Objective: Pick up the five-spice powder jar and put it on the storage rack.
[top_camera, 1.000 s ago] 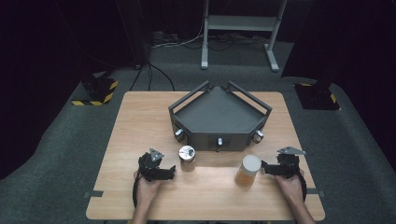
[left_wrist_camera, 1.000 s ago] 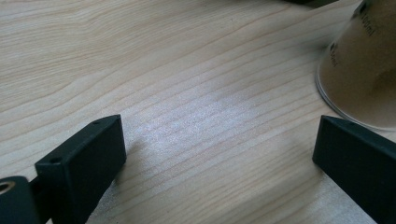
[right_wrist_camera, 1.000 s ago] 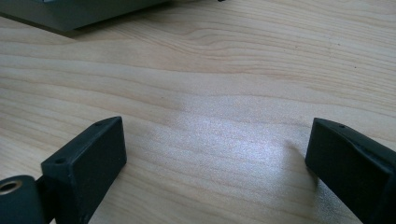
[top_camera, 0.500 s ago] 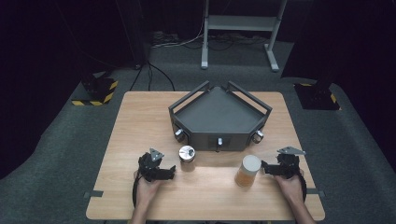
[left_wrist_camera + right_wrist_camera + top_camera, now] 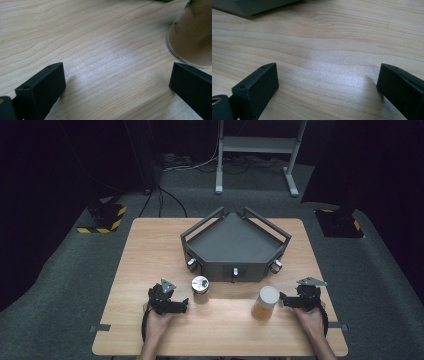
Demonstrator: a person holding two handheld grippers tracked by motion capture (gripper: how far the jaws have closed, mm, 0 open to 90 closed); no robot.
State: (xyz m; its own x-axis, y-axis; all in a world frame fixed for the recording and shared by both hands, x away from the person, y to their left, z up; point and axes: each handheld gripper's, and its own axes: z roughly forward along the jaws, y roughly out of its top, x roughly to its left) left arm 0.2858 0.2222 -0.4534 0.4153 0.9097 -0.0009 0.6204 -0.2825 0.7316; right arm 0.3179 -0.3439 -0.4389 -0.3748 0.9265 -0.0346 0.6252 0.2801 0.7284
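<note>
A small jar with a metal lid (image 5: 200, 285) stands just in front of the dark grey tray (image 5: 235, 240). A taller jar with a white lid and tan contents (image 5: 264, 303) stands to its right. My left gripper (image 5: 181, 306) rests on the wood left of the small jar, held by a hand. In the left gripper view, the left gripper (image 5: 117, 75) is open over bare wood, with a clear jar base (image 5: 192, 37) at the upper right. My right gripper (image 5: 285, 300) lies just right of the tall jar. In the right gripper view, the right gripper (image 5: 328, 75) is open and holds nothing.
The wooden table (image 5: 150, 255) has bare room on its left side and along the front edge. The tray has raised rails and knobs (image 5: 191, 263) on its front faces; its corner (image 5: 249, 7) shows in the right gripper view. Dark floor surrounds the table.
</note>
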